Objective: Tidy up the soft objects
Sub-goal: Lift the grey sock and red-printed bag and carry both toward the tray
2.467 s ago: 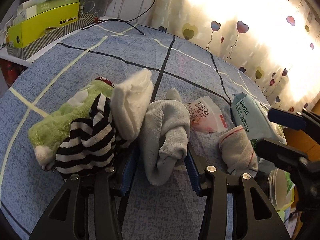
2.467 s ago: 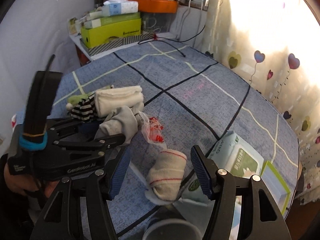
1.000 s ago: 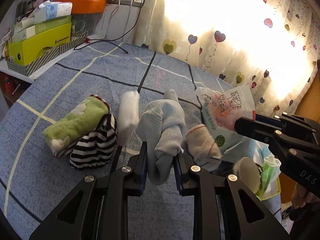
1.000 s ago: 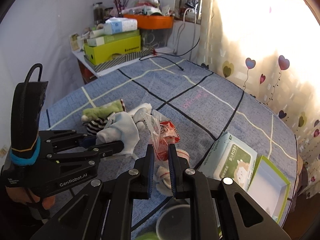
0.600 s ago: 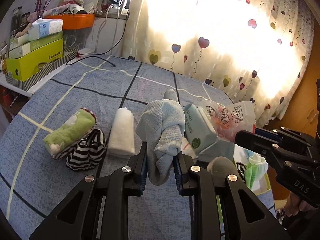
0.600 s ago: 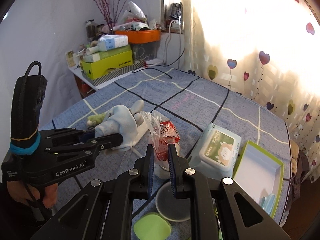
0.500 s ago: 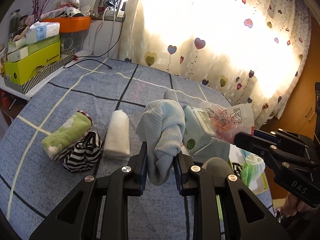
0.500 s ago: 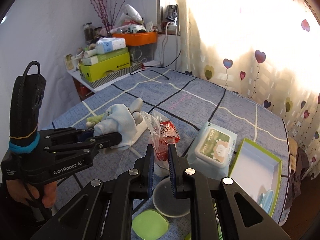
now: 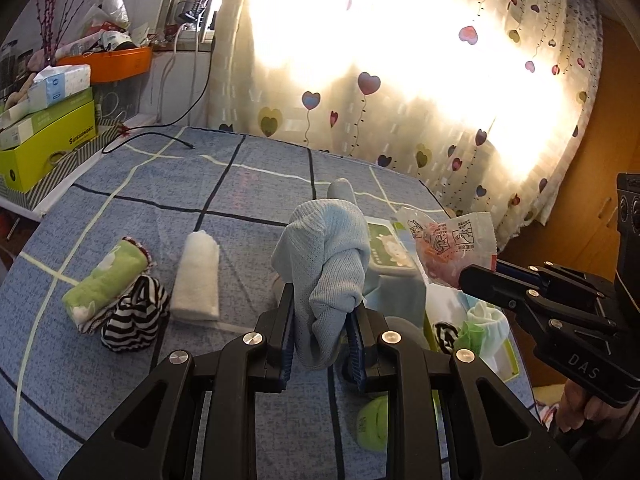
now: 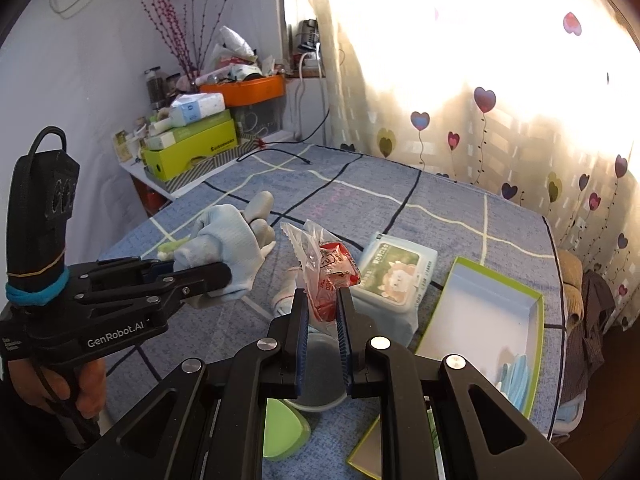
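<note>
A bunched pale-blue sock [image 9: 326,264] hangs clear of the bed. A green roll [image 9: 106,276], striped bundle [image 9: 134,314] and white roll [image 9: 198,276] lie together near its left edge.

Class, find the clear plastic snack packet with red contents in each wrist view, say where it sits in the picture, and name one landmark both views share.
Left wrist view: the clear plastic snack packet with red contents is right of centre, pinched by the right gripper.
Right wrist view: the packet is at centre, clamped between the near jaws.
Shared landmark: the pale blue wet-wipes pack with a cartoon animal label, just beyond the packet.
</note>
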`<state>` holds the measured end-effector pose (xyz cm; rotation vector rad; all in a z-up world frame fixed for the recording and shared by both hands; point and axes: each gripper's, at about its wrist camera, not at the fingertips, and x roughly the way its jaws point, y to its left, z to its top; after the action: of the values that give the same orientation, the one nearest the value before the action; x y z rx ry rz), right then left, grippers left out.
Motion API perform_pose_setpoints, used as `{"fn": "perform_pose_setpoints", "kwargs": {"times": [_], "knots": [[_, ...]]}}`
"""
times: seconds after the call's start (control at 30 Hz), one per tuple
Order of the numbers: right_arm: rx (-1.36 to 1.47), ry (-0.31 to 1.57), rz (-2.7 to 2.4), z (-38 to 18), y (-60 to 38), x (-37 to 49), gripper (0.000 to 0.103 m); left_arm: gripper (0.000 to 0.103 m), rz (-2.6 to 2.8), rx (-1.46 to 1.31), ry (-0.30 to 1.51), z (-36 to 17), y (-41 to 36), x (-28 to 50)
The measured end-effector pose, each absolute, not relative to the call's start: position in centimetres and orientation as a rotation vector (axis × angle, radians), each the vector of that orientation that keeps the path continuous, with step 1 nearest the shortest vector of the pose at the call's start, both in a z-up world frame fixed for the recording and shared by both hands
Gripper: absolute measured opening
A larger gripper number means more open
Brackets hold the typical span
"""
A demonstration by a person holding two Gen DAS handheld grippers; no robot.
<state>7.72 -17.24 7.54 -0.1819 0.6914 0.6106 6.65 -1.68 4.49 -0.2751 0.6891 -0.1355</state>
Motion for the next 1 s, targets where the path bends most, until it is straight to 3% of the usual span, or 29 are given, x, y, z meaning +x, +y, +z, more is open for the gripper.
{"fn": "perform_pose_setpoints", "kwargs": {"times": [1.0], "knots": [[-0.034, 0.695, 0.405, 6.6, -29.6, 7.9, 0.013, 0.024, -0.318, -0.147, 0.749, 5.1, -12.2, 8.8]]}}
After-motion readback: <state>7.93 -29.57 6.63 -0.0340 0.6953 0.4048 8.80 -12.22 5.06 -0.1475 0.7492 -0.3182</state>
